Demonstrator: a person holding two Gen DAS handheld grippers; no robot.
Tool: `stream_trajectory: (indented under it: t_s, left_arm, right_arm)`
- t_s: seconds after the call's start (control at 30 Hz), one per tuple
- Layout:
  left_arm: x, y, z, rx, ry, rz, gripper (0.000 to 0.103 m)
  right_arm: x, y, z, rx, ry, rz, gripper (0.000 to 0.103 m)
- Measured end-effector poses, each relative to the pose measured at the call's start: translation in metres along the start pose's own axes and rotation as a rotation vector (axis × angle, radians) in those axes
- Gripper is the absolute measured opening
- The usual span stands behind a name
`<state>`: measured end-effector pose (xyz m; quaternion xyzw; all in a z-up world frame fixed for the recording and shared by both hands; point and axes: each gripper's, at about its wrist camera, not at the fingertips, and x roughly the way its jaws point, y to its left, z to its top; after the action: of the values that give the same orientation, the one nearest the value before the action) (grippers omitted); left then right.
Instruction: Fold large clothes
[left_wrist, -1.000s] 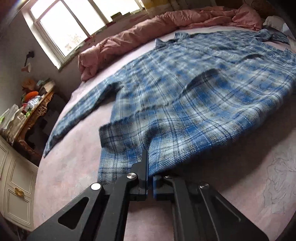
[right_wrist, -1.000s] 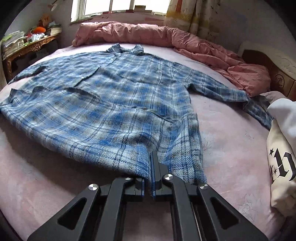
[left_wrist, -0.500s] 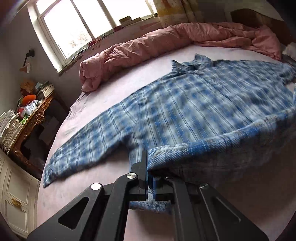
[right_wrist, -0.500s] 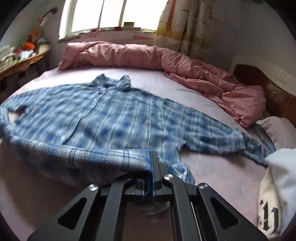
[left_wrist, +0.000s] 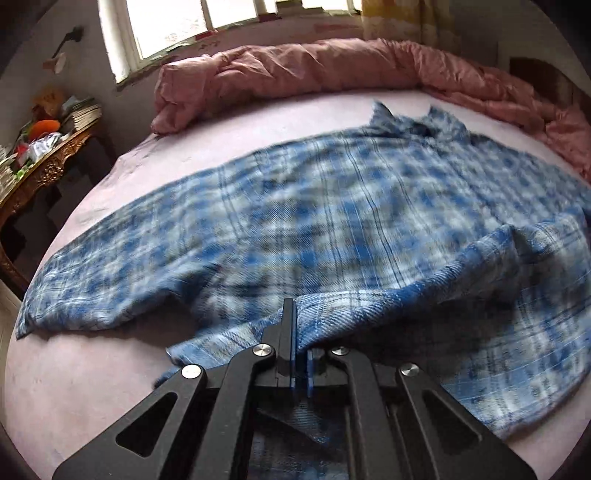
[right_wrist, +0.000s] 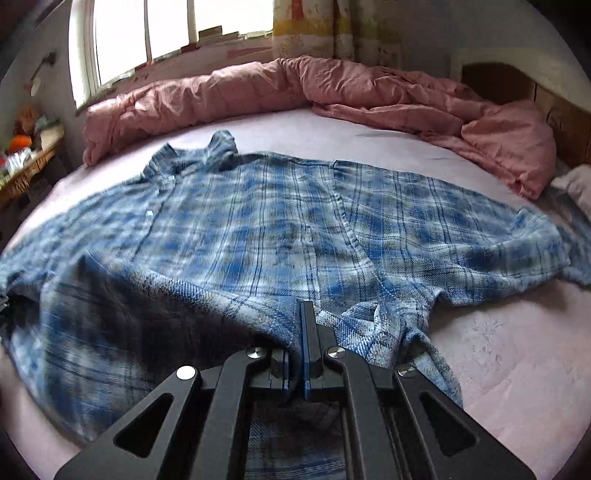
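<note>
Hem carried up over the shirt body since a second ago, toward the collar.
Left gripper (left_wrist: 295, 354) and right gripper (right_wrist: 301, 354) both clamped on plaid shirt (left_wrist: 332, 221) hem; shirt spread on pink bed (left_wrist: 92, 387), quilt (right_wrist: 258, 88) behind.

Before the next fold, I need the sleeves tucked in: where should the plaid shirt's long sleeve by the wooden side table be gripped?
Grip the plaid shirt at the cuff end of that sleeve, coming from the bed's open side. It lies flat, stretched outward, with its tip free on the sheet.
</note>
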<state>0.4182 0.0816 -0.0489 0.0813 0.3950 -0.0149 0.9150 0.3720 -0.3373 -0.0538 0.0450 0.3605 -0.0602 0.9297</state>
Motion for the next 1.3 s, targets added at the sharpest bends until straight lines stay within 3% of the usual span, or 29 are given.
stream_trajectory:
  t_s: [0.23,0.33,0.4,0.47,0.53,0.6,0.67,0.73,0.93,1.17,1.3]
  left_arm:
    - [-0.006,0.012,-0.004,-0.015,0.009,0.031,0.008]
    - [-0.003,0.007,-0.007,0.019,-0.025,0.078,0.024]
    - [-0.004,0.009,-0.009,0.018,-0.037,0.099,0.031]
    - [-0.012,0.014,-0.01,-0.019,-0.051,0.074,0.031]
    - [-0.021,0.015,-0.012,-0.029,-0.071,0.05,0.034]
    - [-0.026,0.014,-0.013,-0.028,-0.086,0.076,0.055]
    - [-0.031,0.016,-0.012,-0.044,-0.11,0.102,0.071]
    - [-0.033,0.019,-0.01,-0.077,-0.128,0.1,0.074]
    - [-0.036,0.028,-0.01,-0.11,-0.142,0.107,0.077]
    - [-0.023,0.033,-0.013,-0.123,-0.101,0.176,0.086]
    - [-0.029,0.044,-0.014,-0.151,-0.156,0.165,0.087]
  right_arm:
    - [-0.003,0.003,0.002,-0.086,-0.037,-0.061,0.006]
    - [-0.003,0.005,0.001,-0.102,-0.041,-0.081,0.007]
    - [-0.007,0.0,0.0,-0.08,-0.049,-0.085,0.023]
    - [-0.012,-0.007,-0.003,-0.046,-0.061,-0.107,0.056]
    - [-0.019,-0.013,-0.004,-0.037,-0.068,-0.081,0.059]
    - [-0.023,-0.017,-0.002,-0.033,-0.075,-0.074,0.06]
    - [-0.029,-0.022,0.0,-0.023,-0.098,-0.08,0.071]
    - [-0.036,-0.028,0.001,0.001,-0.128,-0.096,0.078]
    - [-0.046,-0.04,0.004,-0.004,-0.196,-0.232,0.078]
    - [-0.038,-0.064,0.005,0.087,-0.179,-0.193,0.078]
    - [-0.033,-0.079,0.005,0.125,-0.173,-0.304,0.069]
